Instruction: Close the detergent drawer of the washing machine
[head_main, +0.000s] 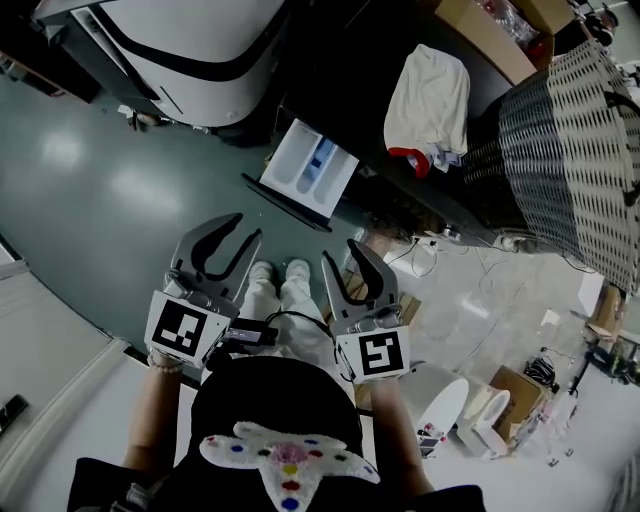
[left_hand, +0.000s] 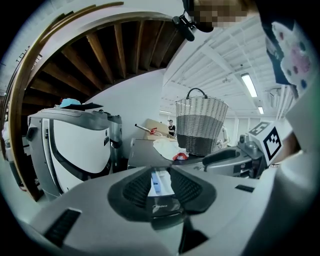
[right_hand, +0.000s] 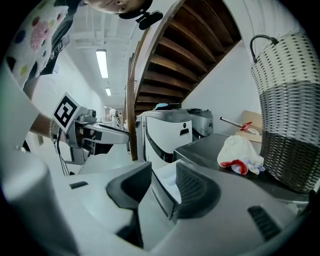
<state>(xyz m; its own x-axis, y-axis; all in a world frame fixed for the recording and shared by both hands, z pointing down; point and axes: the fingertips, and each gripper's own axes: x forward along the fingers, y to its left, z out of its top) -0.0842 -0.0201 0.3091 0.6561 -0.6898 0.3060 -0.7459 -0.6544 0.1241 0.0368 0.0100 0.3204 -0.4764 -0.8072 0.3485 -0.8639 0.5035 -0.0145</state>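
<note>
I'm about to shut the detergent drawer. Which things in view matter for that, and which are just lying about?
For the job: detergent drawer, pulled out; washing machine; left gripper and right gripper, both open and empty.
Lying about: white cloth, wicker basket, cardboard box, white appliance.

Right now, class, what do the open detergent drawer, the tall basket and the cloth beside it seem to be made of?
Detergent drawer: probably moulded plastic; smooth white compartments, blue insert.
Basket: wicker or similar woven strands; open weave, pale above, dark below.
Cloth: soft fabric; cream, red-edged, slumped in folds.
</note>
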